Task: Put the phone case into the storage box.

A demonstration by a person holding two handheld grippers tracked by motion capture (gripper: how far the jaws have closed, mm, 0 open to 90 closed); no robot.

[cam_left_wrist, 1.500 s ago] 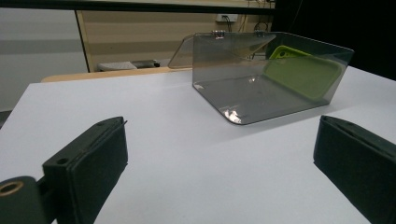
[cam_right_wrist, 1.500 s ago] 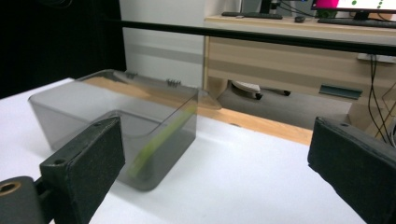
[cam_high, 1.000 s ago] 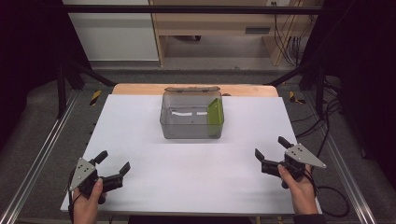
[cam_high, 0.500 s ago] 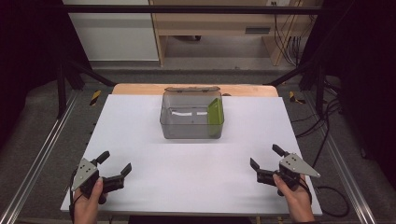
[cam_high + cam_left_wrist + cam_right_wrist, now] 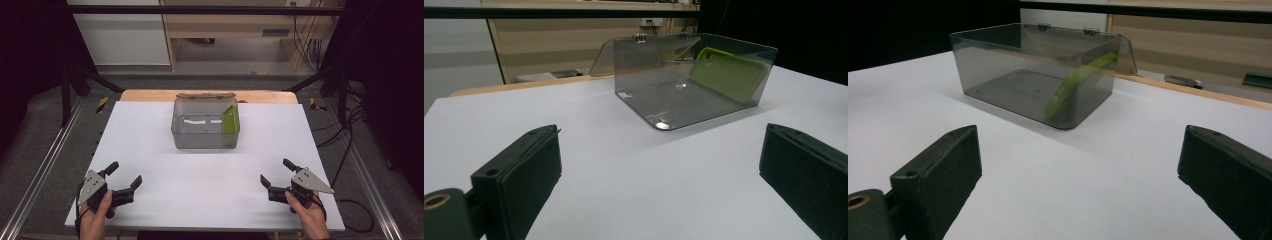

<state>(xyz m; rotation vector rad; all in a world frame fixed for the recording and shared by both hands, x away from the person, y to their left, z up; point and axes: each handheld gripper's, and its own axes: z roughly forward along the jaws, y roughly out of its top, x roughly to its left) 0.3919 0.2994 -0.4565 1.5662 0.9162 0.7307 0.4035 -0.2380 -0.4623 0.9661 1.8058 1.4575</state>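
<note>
Open smoky clear box [image 5: 205,131] holds a tilted green case [image 5: 230,123].

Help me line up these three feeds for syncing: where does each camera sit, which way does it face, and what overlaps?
High view: sits above the person's table edge, looking forward and down at the white table; both hands show, holding the left gripper and right gripper.
Left gripper view: rides low on the left gripper, facing the smoky transparent plastic box; its black jaws stand wide apart.
Right gripper view: rides on the right gripper, facing the box from the other side.
Shared: the box and the lime-green phone case leaning inside.
</note>
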